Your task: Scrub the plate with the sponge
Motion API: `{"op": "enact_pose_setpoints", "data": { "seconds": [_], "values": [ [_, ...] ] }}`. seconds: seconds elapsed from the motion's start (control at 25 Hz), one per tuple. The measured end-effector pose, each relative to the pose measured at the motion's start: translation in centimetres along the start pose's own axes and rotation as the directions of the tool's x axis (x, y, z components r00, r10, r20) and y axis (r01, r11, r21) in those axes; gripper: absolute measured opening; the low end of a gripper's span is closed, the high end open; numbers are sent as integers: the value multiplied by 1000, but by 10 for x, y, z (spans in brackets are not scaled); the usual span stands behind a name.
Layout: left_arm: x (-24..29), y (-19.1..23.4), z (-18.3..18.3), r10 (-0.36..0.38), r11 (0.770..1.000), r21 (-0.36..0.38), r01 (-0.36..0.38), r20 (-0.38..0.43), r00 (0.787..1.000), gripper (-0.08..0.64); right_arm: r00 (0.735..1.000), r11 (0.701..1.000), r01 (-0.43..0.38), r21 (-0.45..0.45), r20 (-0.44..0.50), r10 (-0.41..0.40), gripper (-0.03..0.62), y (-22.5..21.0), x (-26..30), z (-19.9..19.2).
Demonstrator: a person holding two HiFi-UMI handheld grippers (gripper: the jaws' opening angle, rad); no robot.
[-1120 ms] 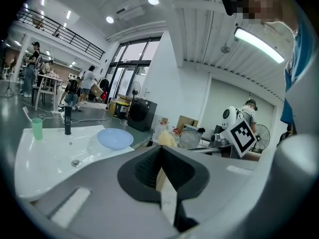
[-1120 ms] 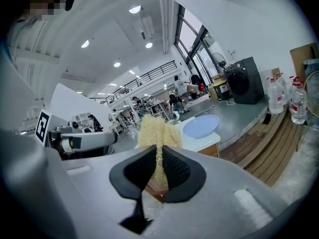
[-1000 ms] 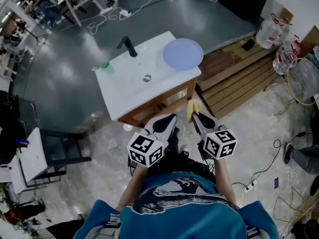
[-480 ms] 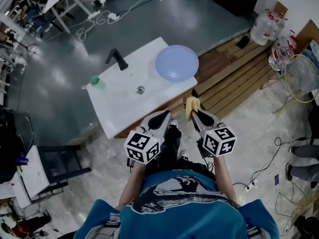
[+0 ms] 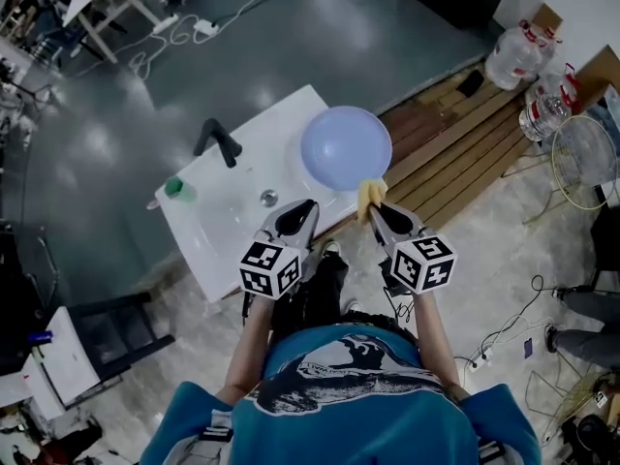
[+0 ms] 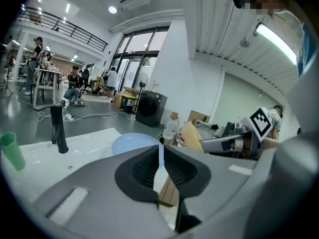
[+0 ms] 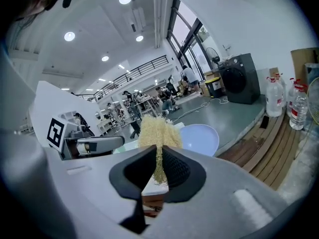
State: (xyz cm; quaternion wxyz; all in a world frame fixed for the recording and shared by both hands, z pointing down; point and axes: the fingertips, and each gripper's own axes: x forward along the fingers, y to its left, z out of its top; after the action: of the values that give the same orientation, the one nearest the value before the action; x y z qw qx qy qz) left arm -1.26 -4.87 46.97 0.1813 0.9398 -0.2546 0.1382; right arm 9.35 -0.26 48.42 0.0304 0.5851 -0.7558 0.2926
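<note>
A pale blue plate point(image 5: 346, 147) lies at the right end of the white sink counter point(image 5: 208, 245). My right gripper point(image 5: 374, 204) is shut on a yellow sponge point(image 5: 370, 194), which hangs at the plate's near rim. In the right gripper view the sponge point(image 7: 157, 131) sticks up between the jaws, with the plate point(image 7: 200, 138) beyond it. My left gripper point(image 5: 296, 217) hovers over the counter's front edge, left of the plate. Its jaws have just been opening and stand a narrow slit apart, with nothing between them. The left gripper view shows the plate point(image 6: 132, 142) ahead.
A black faucet point(image 5: 218, 141), a green cup point(image 5: 174, 188) and a drain point(image 5: 268, 198) are on the counter. To the right lie a wooden pallet point(image 5: 455, 134), water bottles point(image 5: 513, 56) and a wire fan guard point(image 5: 586, 158). Cables run over the floor.
Both grippers have moved forward from in front of the cabinet to the counter's front edge. The sponge now sits at the plate's near rim.
</note>
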Motion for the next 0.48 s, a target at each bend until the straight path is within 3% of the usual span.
{"op": "enact_pose_setpoints", "data": {
  "seconds": [0.2,0.48],
  "values": [
    [25,42,-13,10,999,-37,-13,-63,998,85,999,999,27,-24,-43,-28,34,-18,32,11],
    [61,83,-44,-62,987,-156,37,-160,985,174,993,997,58,-54,-101,-63,34,-37,79,20]
  ]
}}
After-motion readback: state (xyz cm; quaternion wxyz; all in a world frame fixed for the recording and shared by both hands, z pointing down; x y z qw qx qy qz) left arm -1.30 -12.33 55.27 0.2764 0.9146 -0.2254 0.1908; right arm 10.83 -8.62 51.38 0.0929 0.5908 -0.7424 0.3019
